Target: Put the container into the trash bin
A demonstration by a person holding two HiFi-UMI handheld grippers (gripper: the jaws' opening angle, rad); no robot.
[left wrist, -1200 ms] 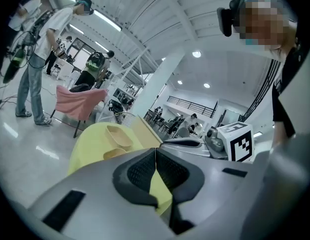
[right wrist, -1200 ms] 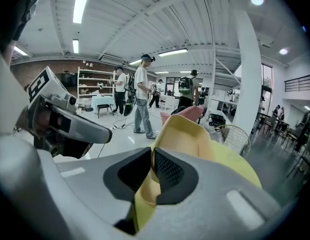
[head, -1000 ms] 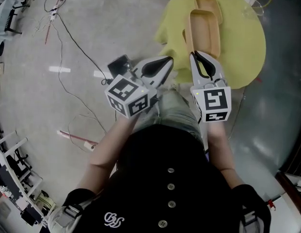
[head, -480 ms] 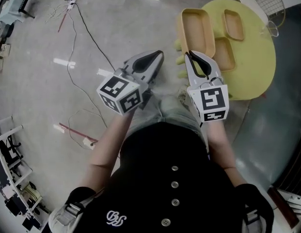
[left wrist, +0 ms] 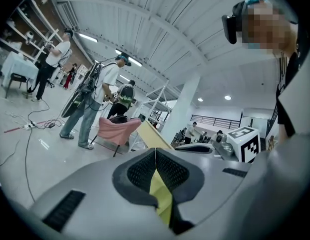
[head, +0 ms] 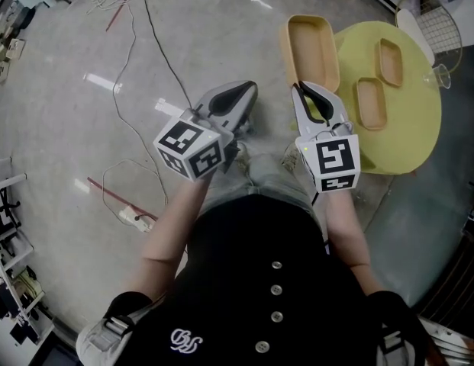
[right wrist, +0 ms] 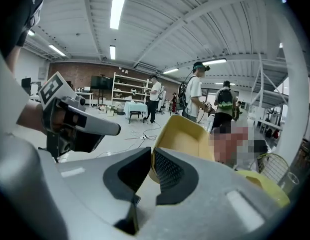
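My right gripper [head: 298,88] is shut on the near rim of a long tan container [head: 311,48] and holds it in the air to the left of the yellow round table [head: 408,136]. In the right gripper view the container [right wrist: 187,139] rises just beyond the pads, and that gripper [right wrist: 151,156] pinches its edge. My left gripper [head: 250,88] hovers beside it on the left, apart from the container. Its pads [left wrist: 155,151] meet, with nothing gripped. No trash bin shows in any view.
Two smaller tan containers [head: 389,61] [head: 369,101] lie on the yellow table. A wire-mesh thing [head: 435,17] stands behind the table. Cables [head: 137,44] and a power strip [head: 133,218] lie on the grey floor at the left. People [left wrist: 95,104] stand further off in the hall.
The long container has left the table with my right gripper and now hangs over the floor to its left. Both grippers swung away from the table together; the left stayed shut.
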